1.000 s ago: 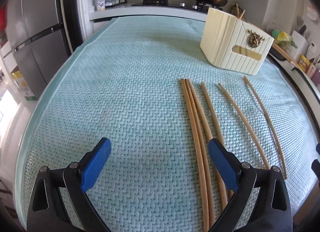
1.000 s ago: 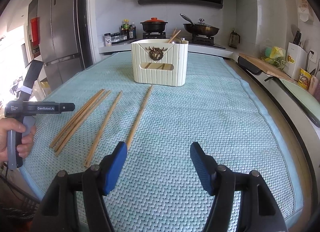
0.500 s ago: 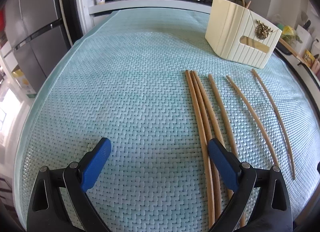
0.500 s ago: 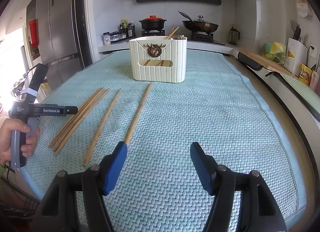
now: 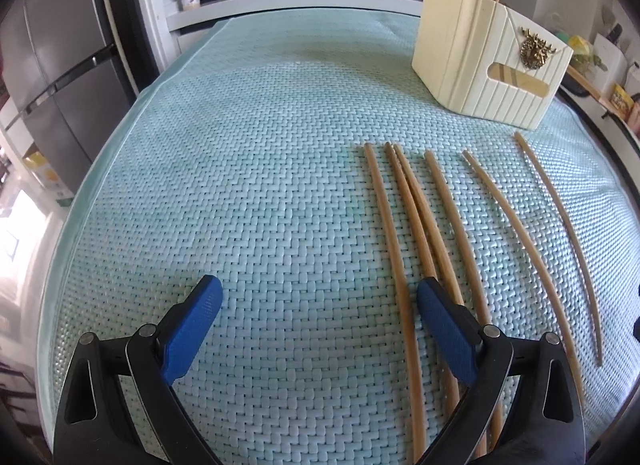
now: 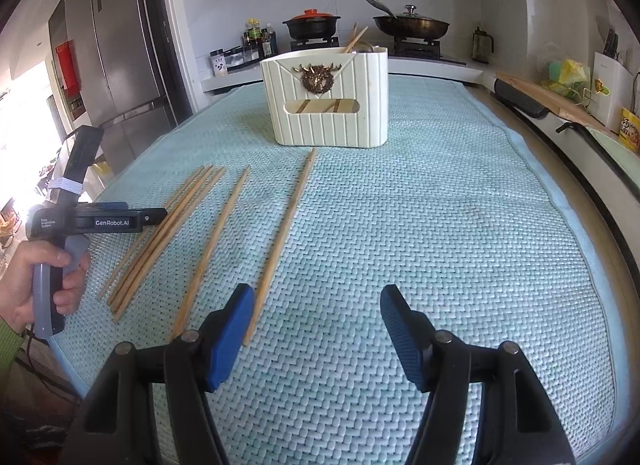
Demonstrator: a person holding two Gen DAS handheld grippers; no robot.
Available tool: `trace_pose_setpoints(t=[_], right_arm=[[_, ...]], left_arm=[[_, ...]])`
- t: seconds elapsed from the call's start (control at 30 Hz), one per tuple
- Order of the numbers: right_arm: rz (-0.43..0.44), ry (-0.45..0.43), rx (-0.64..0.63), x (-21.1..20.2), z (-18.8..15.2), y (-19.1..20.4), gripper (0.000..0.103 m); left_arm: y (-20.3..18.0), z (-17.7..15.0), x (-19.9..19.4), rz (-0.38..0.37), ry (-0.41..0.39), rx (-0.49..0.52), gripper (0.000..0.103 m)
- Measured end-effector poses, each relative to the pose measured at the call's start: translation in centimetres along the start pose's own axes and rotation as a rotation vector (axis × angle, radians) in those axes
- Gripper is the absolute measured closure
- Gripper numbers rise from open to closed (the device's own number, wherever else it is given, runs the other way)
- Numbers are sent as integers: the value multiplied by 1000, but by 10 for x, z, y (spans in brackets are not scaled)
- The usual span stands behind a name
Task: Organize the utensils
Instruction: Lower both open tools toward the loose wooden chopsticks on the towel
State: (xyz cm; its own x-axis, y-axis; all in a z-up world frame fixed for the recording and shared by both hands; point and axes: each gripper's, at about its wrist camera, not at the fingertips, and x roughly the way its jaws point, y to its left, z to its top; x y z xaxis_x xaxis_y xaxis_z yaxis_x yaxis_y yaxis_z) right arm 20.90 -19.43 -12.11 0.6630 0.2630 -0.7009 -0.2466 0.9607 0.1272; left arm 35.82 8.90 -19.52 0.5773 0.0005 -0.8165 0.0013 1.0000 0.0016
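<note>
- Left gripper (image 5: 318, 307) hangs spread and empty beside the chopsticks (image 5: 404, 217), positioned for picking;
- Right gripper (image 6: 316, 313) likewise released; holder (image 6: 326, 99) awaits them.

A worktop with a green mat (image 5: 248, 193) holds six chopsticks (image 5: 390, 225) just ahead of the left gripper (image 5: 318, 305). A cream box (image 6: 328, 101) stands far beyond them.

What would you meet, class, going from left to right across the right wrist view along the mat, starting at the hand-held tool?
Left tool → bunch of four chopsticks → single chopstick → single chopstick nearest the right tool → bare mat → counter edge.
</note>
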Motion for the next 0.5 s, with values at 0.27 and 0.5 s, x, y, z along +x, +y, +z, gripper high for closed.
trace_pose_setpoints(t=[0.27,0.5], right_arm=[[41,90,-12,57,38,9,37],[3,148,-58,105,69,18,57]], left_arm=[[7,12,7,-8,33,10,5],[4,33,20,-34,79,50,8]])
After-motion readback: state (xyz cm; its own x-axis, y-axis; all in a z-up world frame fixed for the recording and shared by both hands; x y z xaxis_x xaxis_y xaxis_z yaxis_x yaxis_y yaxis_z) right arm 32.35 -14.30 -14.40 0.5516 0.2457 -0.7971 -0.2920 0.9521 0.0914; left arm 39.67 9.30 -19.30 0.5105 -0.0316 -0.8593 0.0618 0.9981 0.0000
